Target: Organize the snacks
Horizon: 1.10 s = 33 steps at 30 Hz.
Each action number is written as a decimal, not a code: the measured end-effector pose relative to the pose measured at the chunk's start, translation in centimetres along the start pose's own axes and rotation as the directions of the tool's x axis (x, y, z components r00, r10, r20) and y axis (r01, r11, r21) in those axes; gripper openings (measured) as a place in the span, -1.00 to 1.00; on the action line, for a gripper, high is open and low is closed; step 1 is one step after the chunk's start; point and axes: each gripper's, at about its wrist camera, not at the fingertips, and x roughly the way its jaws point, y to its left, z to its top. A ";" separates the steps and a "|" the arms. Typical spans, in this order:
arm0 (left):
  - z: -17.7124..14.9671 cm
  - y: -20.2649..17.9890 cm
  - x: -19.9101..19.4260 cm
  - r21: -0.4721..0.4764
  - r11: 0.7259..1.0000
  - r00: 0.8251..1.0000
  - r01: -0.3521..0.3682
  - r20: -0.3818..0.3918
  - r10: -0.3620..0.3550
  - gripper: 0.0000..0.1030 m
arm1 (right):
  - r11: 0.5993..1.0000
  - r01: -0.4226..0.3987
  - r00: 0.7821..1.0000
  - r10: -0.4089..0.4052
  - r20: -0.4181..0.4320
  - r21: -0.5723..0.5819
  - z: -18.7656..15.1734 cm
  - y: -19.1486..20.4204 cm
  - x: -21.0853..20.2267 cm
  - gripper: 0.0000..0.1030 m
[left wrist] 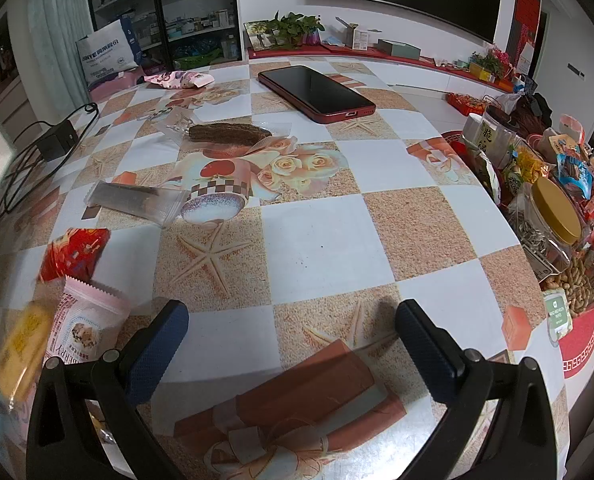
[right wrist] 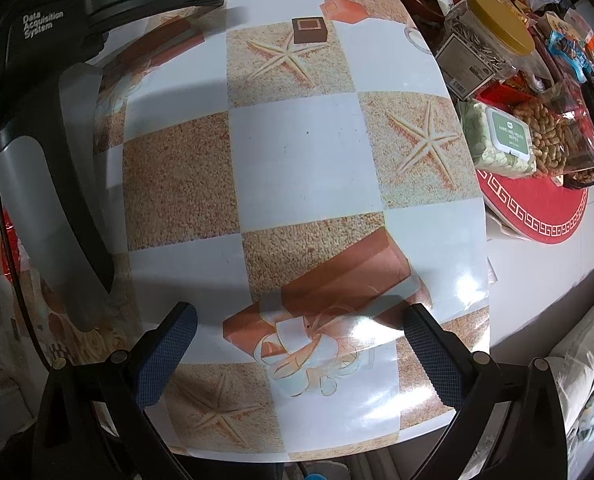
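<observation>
Here both tongs spread, empty: left tongs (left wrist: 293, 332), right tongs (right wrist: 301, 336). Only left view shows phone (left wrist: 315, 94), pink packet (left wrist: 85, 322).

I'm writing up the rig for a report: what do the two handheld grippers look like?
Both the left gripper and the right gripper have black frames and fingers faced with dark blue textured pads. The left one's body carries white "GenRobot.AI" and "Data Acquisition System" lettering and a grey panel.

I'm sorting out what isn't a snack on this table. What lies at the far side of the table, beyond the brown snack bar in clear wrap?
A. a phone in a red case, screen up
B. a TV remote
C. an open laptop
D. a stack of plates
A: a phone in a red case lies flat, its dark screen up, beyond the brown snack bar.
</observation>
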 end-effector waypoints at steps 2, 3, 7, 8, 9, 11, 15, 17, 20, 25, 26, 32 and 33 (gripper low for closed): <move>0.0 0.0 0.0 0.000 1.000 1.000 0.000 0.000 0.000 1.00 | 1.000 0.016 1.000 -0.016 -0.014 -0.004 -0.1 -0.1 0.1 1.00; 0.0 0.0 0.0 0.000 1.000 1.000 0.000 0.000 0.000 1.00 | 1.000 0.011 1.000 -0.011 -0.009 -0.002 -0.1 -0.1 0.0 1.00; 0.0 0.0 0.0 0.000 1.000 1.000 0.000 0.000 0.000 1.00 | 1.000 0.001 1.000 -0.001 -0.021 0.005 0.3 0.1 0.1 1.00; 0.0 0.0 0.0 0.000 1.000 1.000 0.000 0.000 0.000 1.00 | 1.000 0.004 1.000 -0.004 -0.020 0.005 0.4 0.1 0.1 1.00; 0.0 0.0 0.0 0.000 1.000 1.000 0.000 0.000 0.000 1.00 | 1.000 0.004 1.000 -0.003 -0.020 0.006 0.4 0.1 0.1 1.00; 0.0 0.0 0.0 0.000 1.000 1.000 0.000 0.000 0.000 1.00 | 1.000 0.001 1.000 0.000 -0.020 0.008 0.4 0.2 0.0 1.00; 0.0 0.0 0.0 0.000 1.000 1.000 0.000 0.000 0.000 1.00 | 1.000 0.007 1.000 -0.007 -0.020 0.014 0.7 0.2 0.2 1.00; 0.0 0.0 0.0 0.000 1.000 1.000 0.000 0.000 0.000 1.00 | 1.000 0.006 1.000 -0.005 -0.024 0.018 0.8 0.3 0.2 1.00; 0.0 0.0 0.0 0.000 1.000 1.000 0.000 0.000 0.000 1.00 | 1.000 0.003 1.000 -0.002 -0.018 0.022 0.7 0.4 0.2 1.00; 0.0 0.0 0.0 0.000 1.000 1.000 0.000 0.000 0.000 1.00 | 1.000 -0.004 1.000 0.005 -0.027 0.024 0.7 0.3 0.1 1.00; 0.0 0.0 0.0 0.000 1.000 1.000 0.000 0.000 0.000 1.00 | 1.000 -0.001 1.000 0.002 -0.022 0.023 0.7 0.3 0.1 1.00; 0.0 0.0 0.0 0.000 1.000 1.000 0.000 0.000 0.000 1.00 | 1.000 0.000 1.000 0.000 -0.009 0.022 0.3 0.4 0.1 1.00; 0.0 0.0 0.0 0.000 1.000 1.000 0.000 0.000 0.000 1.00 | 1.000 0.000 1.000 0.000 -0.007 0.022 0.3 0.4 0.0 1.00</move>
